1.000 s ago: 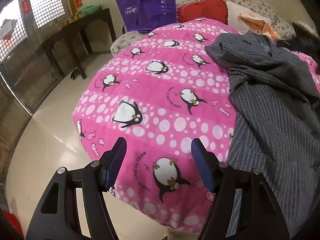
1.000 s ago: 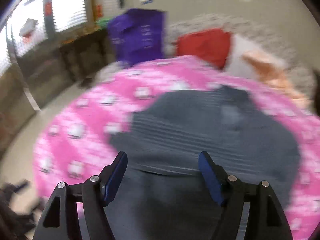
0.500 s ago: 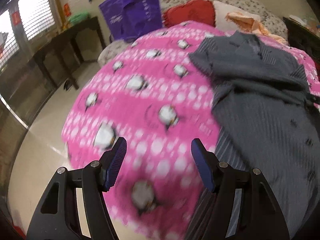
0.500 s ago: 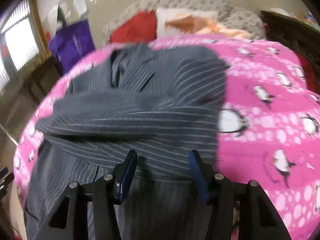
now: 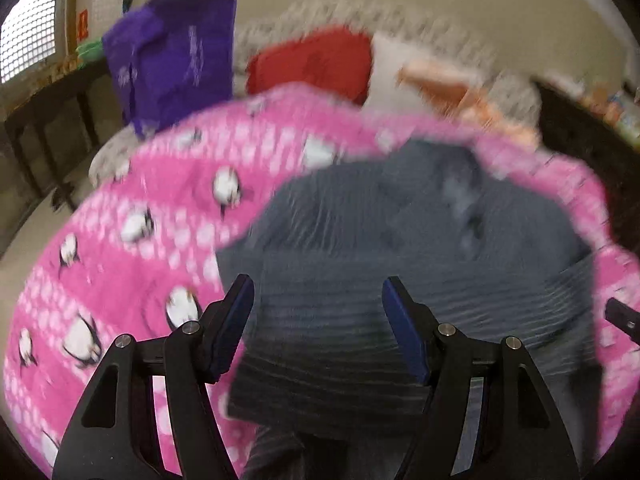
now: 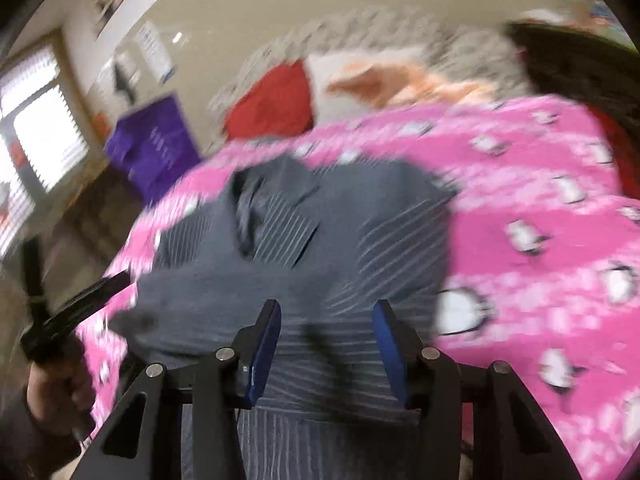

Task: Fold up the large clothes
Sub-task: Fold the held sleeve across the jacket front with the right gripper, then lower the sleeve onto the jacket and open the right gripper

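A large grey pinstriped jacket lies partly folded on a bed with a pink penguin blanket. My left gripper is open and empty above the jacket's near folded edge. My right gripper is open and empty, hovering over the jacket near its lower middle. The left gripper also shows at the left edge of the right wrist view, held in a hand. Both views are blurred by motion.
A purple bag, a red cushion and an orange cloth sit at the head of the bed. A dark table stands at the left by a window. Pink blanket lies bare to the jacket's right.
My left gripper has swung right from the bare blanket to above the jacket. My right gripper has moved over the jacket's middle and its jaws have narrowed a little.
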### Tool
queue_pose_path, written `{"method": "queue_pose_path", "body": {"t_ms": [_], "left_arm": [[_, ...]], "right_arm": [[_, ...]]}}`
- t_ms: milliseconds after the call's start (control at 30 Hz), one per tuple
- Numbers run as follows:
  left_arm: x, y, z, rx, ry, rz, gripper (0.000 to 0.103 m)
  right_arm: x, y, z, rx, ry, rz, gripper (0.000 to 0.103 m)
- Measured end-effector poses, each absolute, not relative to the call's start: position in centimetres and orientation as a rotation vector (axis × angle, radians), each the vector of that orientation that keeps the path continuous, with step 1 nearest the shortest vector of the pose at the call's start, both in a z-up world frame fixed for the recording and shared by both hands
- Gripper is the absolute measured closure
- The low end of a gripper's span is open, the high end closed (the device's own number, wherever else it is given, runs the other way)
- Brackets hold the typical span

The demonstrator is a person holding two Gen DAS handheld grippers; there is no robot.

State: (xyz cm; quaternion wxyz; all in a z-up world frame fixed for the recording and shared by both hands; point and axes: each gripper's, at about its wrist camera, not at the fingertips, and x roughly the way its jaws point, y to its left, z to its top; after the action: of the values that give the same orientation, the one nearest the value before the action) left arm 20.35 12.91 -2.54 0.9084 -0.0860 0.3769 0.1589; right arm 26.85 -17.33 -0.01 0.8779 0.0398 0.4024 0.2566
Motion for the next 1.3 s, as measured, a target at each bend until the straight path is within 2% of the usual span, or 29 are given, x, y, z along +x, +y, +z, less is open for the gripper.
{"method": "queue_pose_path", "body": {"t_ms": [67,100,200,367,500,600,633,667,700,900,967,1100,1167,1267,1300], "left_arm": [[20.9,13.0,-5.7,-0.155,0.861,0.358,0.034],[20.4,13.3,-7.2,-0.171,0.874,0.346,0.033],[19.5,14.8,-7.6,-0.280,0.844,0.320,0.023],[19.6,14.7,-7.5,-0.291,0.840,0.312,0.022],[19.8,14.4,-7.5,-0.281,0.841,0.323,0.022],[20.1,14.3,-7.6,-0.281,0.841,0.323,0.022],[20.1,14.3,-7.6,-0.282,0.841,0.322,0.022],[20.1,14.3,-7.5,-0.286,0.839,0.318,0.020],[20.1,14.4,-7.6,-0.288,0.840,0.312,0.018],[20.2,14.2,-7.8,-0.251,0.852,0.325,0.016],[20.3,14.2,-7.9,-0.254,0.855,0.327,0.016],[20.4,14.2,-7.9,-0.252,0.857,0.328,0.016],[20.5,14.2,-7.9,-0.260,0.858,0.324,0.016],[20.6,14.3,-8.0,-0.266,0.861,0.319,0.013],[20.6,14.2,-8.1,-0.258,0.865,0.321,0.013]], "right_arm": [[28.1,-16.9,-3.3,0.041,0.917,0.494,0.062],[28.5,-17.1,-4.7,0.007,0.940,0.466,0.073],[28.6,-19.0,-5.5,0.051,0.945,0.490,0.080],[28.5,-20.7,-3.8,0.085,1.026,0.502,0.080],[28.1,-20.5,0.5,0.161,0.878,0.519,0.080],[30.3,-17.3,-0.3,0.040,0.898,0.508,0.080],[31.5,-16.6,-1.7,-0.012,0.928,0.458,0.083],[32.8,-16.4,-3.1,-0.054,0.946,0.392,0.089],[34.2,-17.0,-4.8,-0.075,0.955,0.338,0.102],[35.1,-19.4,-4.9,0.050,0.894,0.226,0.101],[34.0,-19.1,-3.2,0.031,0.861,0.241,0.097],[28.2,-19.0,0.3,0.060,0.745,0.365,0.096],[25.4,-18.0,-0.5,0.010,0.767,0.449,0.096],[24.2,-17.1,-6.1,-0.118,0.921,0.415,0.096],[24.0,-17.9,-6.8,-0.068,0.900,0.430,0.097]]}}
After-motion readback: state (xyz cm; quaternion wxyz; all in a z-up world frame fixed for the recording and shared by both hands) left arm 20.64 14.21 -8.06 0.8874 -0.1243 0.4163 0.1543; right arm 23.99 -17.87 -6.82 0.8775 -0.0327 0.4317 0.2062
